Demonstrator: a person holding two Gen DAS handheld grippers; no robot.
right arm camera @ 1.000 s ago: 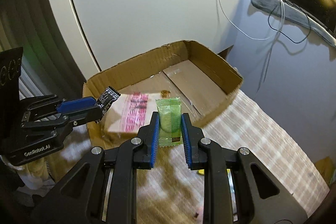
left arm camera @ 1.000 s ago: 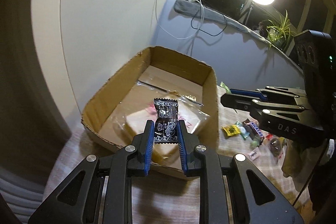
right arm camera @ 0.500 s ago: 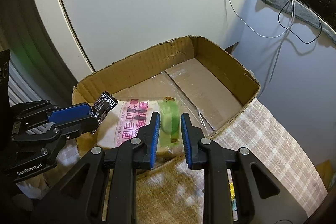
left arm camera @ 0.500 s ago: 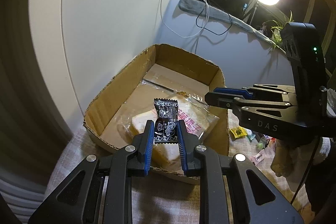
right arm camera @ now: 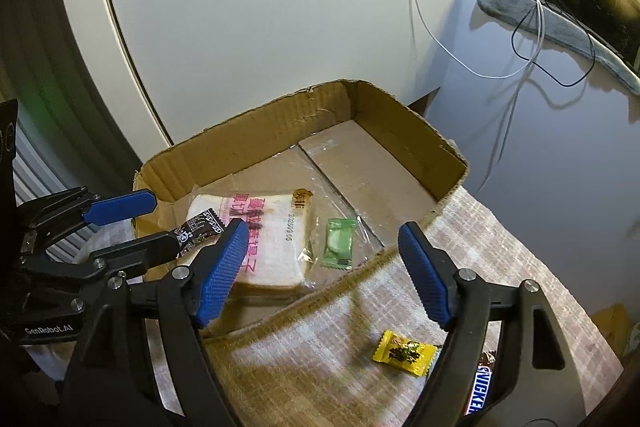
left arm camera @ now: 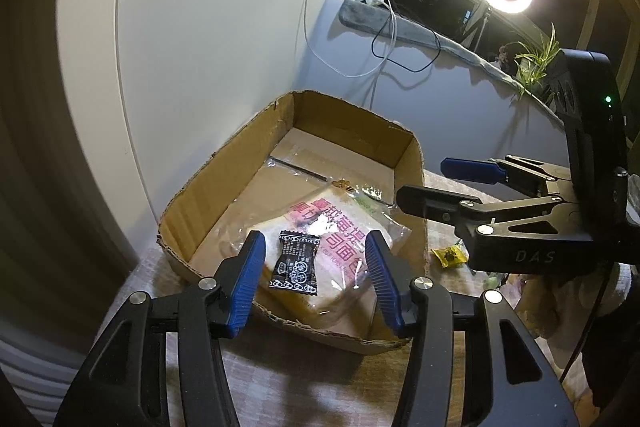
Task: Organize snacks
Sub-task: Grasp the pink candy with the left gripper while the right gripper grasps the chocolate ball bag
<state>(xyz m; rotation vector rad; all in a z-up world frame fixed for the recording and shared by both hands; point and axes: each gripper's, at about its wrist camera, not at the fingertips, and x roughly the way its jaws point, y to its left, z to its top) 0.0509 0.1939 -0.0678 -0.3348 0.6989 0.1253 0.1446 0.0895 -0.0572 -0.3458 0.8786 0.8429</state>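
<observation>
Both tools are spread wide with nothing pinched: the left tool (left arm camera: 312,273) hangs over the near end of the shallow brown cardboard box (left arm camera: 224,163), and the right tool (right arm camera: 322,275) hangs over its near right rim. The small black printed candy wrapper (left arm camera: 297,263) sits between the left tool's blue pads, touching neither as far as I can tell, on or just above the clear-bagged slice of white bread with pink lettering (right arm camera: 266,241). The little green candy packet (right arm camera: 339,243) lies on the box floor just right of the bread. These wrappers look feather-light, crinkly and slippery, so I'd pinch across the flat middle. A yellow candy packet (right arm camera: 404,353) and a Snickers bar (right arm camera: 478,385) wait on the checked cloth-covered bench (right arm camera: 500,247).
</observation>
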